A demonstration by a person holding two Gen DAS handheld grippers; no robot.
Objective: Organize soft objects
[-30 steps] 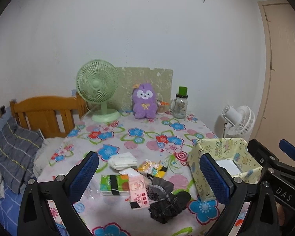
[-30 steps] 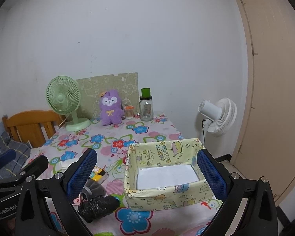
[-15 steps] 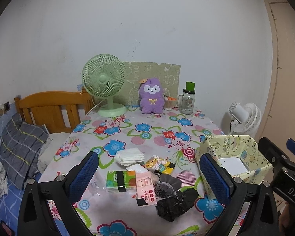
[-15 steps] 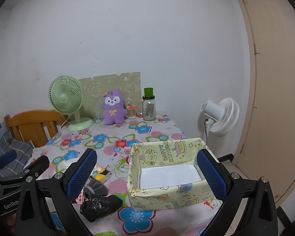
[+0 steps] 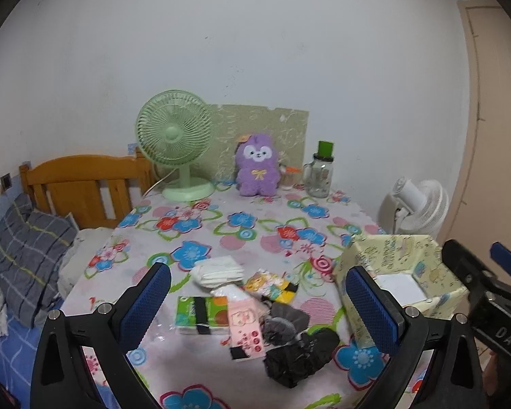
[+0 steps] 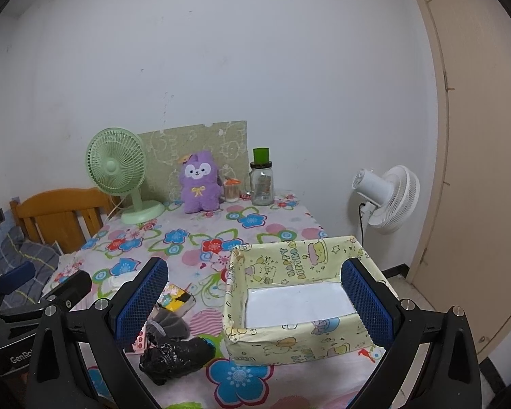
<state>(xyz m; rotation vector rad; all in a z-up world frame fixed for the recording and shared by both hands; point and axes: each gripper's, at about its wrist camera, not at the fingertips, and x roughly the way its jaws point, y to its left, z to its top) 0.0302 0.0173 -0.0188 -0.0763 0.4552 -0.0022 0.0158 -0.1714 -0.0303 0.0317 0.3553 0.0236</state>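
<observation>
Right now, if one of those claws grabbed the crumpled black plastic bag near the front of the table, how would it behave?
The black plastic bag looks crinkled and bunched, so it would probably sag and deform rather than hold its shape. Its glossy film suggests it may be slippery. It seems light; a push would likely slide it across the floral tablecloth and nudge the grey cloth lying against it.

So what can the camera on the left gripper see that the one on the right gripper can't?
Only the left view shows the green tissue pack, the folded white cloth and the whole pink packet.

Only the right view shows the yellow box's whole white floor, with nothing in it.

Both show the black bag, grey sock, purple plush, green fan and white fan. Each gripper is open and holds nothing: left gripper, right gripper.
</observation>
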